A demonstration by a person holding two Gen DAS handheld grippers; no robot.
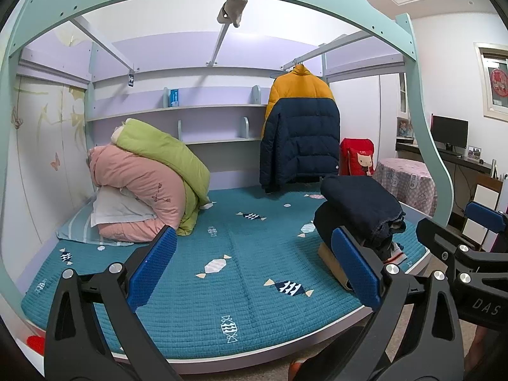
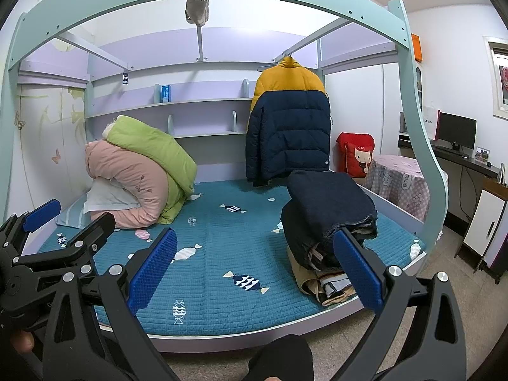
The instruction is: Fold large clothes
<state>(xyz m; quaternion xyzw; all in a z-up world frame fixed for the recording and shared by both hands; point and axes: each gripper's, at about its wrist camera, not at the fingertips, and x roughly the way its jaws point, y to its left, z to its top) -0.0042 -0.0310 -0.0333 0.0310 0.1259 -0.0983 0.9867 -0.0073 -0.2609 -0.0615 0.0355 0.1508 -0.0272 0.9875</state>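
Yellow-and-navy puffer jacket (image 1: 298,127) hangs unfolded; left tongs (image 1: 254,270) and right tongs (image 2: 257,270) released

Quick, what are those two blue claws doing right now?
Left gripper: open, holding nothing.
Right gripper: open, holding nothing.

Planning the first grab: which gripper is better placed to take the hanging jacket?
Probably the right gripper: open, empty, on the jacket's side. The left gripper, also open, sits farther left. Both are well short of it.
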